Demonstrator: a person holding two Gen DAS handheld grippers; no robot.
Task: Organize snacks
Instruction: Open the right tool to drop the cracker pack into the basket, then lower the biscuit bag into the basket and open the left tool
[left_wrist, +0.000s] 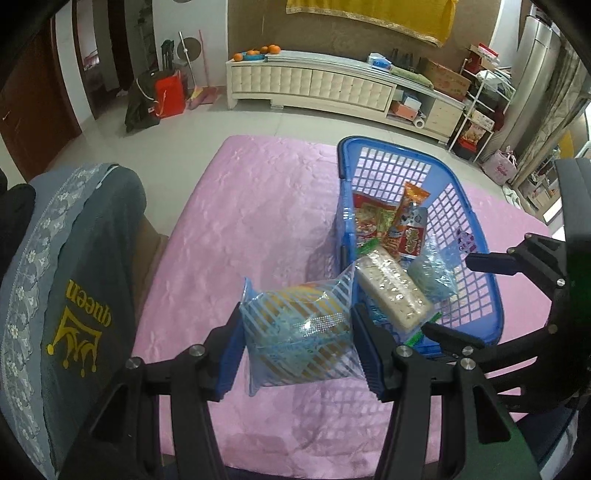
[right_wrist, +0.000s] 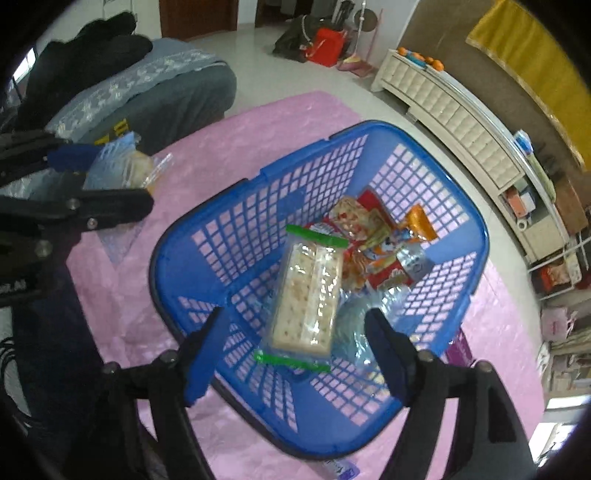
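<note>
My left gripper (left_wrist: 297, 321) is shut on a clear blue-striped bag (left_wrist: 299, 332) with a yellowish snack inside, held above the pink cloth just left of the blue basket (left_wrist: 369, 142). In the right wrist view the same bag (right_wrist: 118, 166) shows at the left in that gripper (right_wrist: 107, 181). My right gripper (right_wrist: 295, 321) stands open over the basket (right_wrist: 258, 173). A cracker pack with green ends (right_wrist: 306, 295) lies in the basket below its spread fingers, and the pads do not press on it. Red and orange snack packs (right_wrist: 373, 240) and a clear blue bag (right_wrist: 354, 317) lie beside it.
The basket stands on a pink cloth (left_wrist: 258, 221). A grey cover with "queen" on it (left_wrist: 74, 277) rises at the left. A purple packet (right_wrist: 458, 350) lies outside the basket's right wall. A cream cabinet (left_wrist: 314, 85) lines the far wall.
</note>
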